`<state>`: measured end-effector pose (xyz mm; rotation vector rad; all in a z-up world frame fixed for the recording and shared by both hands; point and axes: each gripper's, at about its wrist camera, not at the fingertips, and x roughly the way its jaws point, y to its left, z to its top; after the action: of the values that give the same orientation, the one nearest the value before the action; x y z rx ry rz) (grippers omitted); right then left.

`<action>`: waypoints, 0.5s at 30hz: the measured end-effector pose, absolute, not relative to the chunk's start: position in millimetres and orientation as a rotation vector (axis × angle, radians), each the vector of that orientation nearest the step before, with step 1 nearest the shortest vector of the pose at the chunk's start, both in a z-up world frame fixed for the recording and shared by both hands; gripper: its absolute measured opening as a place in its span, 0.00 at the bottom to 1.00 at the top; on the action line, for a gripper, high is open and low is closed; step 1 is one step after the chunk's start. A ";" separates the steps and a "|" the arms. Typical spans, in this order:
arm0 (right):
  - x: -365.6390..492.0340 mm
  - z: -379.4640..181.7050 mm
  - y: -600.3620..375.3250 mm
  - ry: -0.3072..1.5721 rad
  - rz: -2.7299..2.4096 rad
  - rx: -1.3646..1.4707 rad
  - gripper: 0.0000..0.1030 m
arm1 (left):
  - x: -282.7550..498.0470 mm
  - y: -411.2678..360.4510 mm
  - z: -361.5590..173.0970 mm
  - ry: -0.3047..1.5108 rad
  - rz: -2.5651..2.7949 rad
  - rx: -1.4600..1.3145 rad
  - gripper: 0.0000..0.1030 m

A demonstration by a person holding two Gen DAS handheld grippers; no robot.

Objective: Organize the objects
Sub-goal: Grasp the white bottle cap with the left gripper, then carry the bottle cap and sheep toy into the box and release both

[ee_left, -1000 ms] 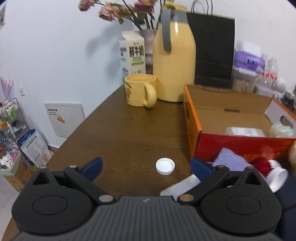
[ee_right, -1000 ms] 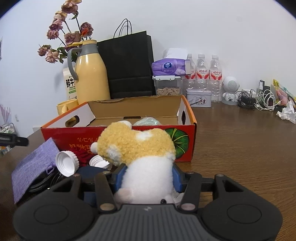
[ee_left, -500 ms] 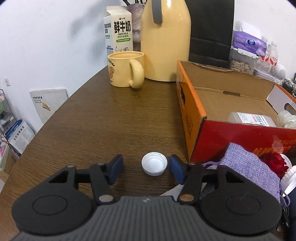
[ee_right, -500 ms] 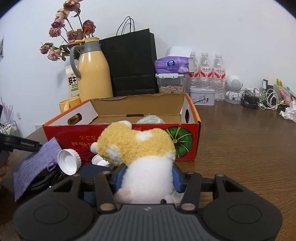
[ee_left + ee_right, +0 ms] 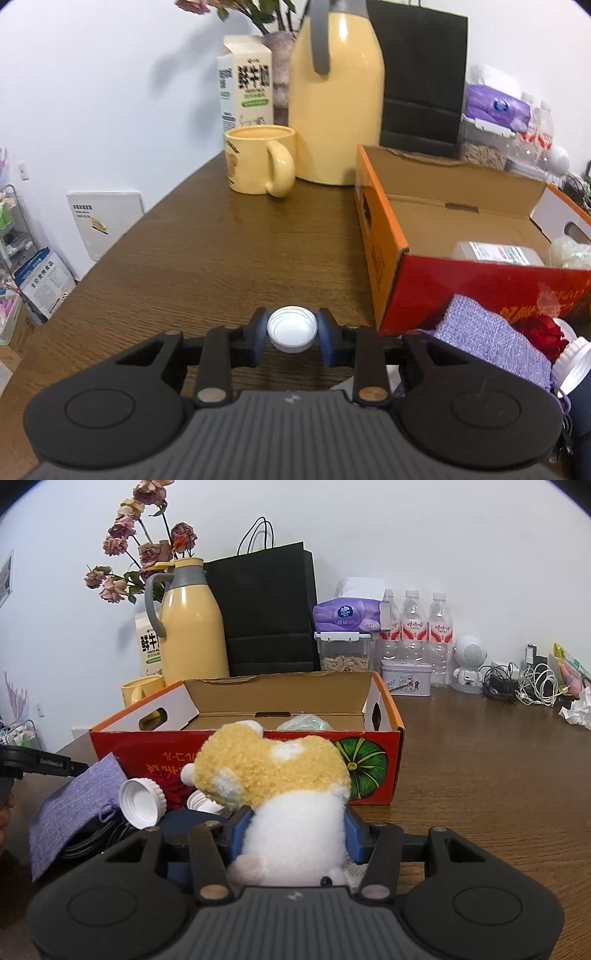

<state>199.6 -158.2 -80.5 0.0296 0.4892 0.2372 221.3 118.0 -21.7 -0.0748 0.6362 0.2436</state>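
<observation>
Bottle cap (image 5: 292, 329) sits left of the cardboard box (image 5: 384, 258), our left gripper (image 5: 291, 334) jaws just closed onto it. Right gripper (image 5: 295, 834) clamps the plush toy (image 5: 280, 786) in front of that box. Next we lift the cap over the box wall and release.

A plain white wall (image 5: 424, 535) backs a dark wood-grain worktop (image 5: 207, 258) whose edge curves away on the left. Below that edge, a white panel (image 5: 105, 221) leans against the wall near a wire rack (image 5: 14, 236) on the floor. The light is soft and even.
</observation>
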 end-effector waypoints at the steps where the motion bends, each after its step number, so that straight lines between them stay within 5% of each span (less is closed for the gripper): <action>1: 198.9 -80.3 -158.3 0.487 0.239 0.029 0.48 | 219.5 118.2 -20.8 0.632 0.250 -0.080 0.29; 15: 186.6 -44.6 -156.1 0.387 0.268 -0.011 0.48 | 192.6 100.7 32.1 0.496 0.236 -0.108 0.29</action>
<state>186.6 -156.1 -44.6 -0.0115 0.3866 0.2685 192.6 100.7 32.1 -0.1077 0.4960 0.2356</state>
